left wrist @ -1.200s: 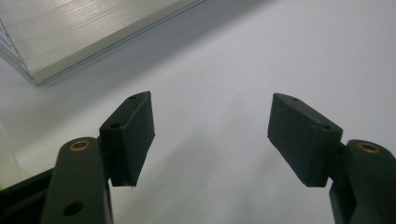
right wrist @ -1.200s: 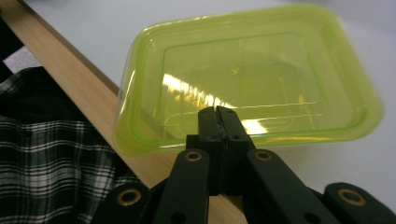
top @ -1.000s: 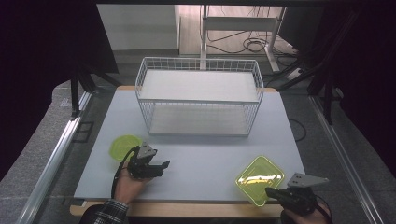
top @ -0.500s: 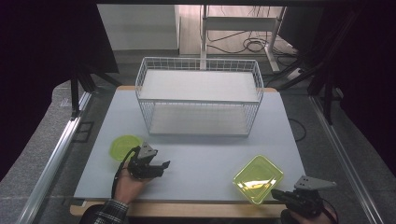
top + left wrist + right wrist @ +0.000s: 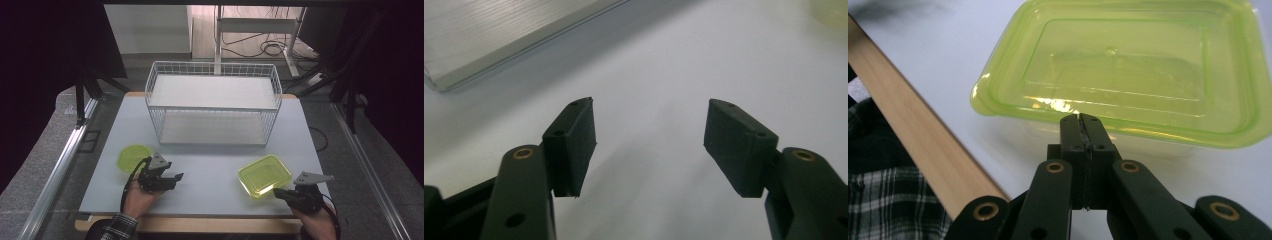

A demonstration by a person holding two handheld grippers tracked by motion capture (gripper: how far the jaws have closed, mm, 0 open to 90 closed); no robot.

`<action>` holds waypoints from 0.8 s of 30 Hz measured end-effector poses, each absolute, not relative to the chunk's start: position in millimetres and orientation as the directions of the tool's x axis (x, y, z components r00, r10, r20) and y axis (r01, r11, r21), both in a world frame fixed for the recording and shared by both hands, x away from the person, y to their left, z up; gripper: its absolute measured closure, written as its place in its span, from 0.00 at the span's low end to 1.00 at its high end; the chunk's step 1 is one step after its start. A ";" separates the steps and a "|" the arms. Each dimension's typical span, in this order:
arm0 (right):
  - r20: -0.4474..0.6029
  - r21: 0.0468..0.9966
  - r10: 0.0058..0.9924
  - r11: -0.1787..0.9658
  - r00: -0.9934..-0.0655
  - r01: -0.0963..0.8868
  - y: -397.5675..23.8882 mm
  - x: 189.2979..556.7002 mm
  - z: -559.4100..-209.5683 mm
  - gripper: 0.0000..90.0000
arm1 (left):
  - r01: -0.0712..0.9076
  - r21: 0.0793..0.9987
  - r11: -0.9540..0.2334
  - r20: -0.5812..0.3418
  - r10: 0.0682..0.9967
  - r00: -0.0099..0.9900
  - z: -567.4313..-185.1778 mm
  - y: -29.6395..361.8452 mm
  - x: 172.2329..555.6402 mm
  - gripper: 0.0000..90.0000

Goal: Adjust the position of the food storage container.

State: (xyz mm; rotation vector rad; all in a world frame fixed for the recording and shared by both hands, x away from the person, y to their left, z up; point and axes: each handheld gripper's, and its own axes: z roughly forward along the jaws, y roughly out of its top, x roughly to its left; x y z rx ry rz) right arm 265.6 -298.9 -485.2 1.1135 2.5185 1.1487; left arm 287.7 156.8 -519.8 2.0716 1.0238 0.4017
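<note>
Green rectangular container sits flat on the white desk near its front right edge, in front of the wire basket and well apart from it. Its open side faces up and it looks empty, so it seems ready to be moved rather than filled. The right claw rests just beside the container's near rim; in the right gripper view its jaws are pressed together with nothing between them, the tips pointing at the rim, which suggests a nudge or push rather than a grasp, though whether they touch the plastic cannot be told. The left claw lies low over bare desk with its jaws spread wide and nothing held, as the left gripper view shows. A round green lid or dish lies just behind that hand, likely its next target.
</note>
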 end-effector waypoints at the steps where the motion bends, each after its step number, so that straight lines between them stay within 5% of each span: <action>1: 0.155 0.698 0.686 0.433 -0.711 0.570 -296.6 269.2 -483.1 0.99 | 0.533 0.758 -0.376 -0.056 0.777 0.627 -519.5 156.9 287.5 0.44; 13: -0.016 0.696 0.836 0.403 -0.548 0.594 -319.9 332.5 -462.0 0.99 | 0.535 0.763 -0.364 -0.092 0.758 0.646 -515.2 154.1 283.2 0.68; 19: 0.017 0.658 0.852 0.384 -0.522 0.648 -320.6 343.9 -481.9 0.99 | 0.543 0.751 -0.377 -0.143 0.709 0.691 -515.8 145.7 279.9 0.89; 24: 0.045 0.658 0.844 0.377 -0.535 0.652 -311.0 335.4 -484.4 0.99 | 0.522 0.724 -0.451 -0.123 0.660 0.741 -518.2 127.7 273.9 0.96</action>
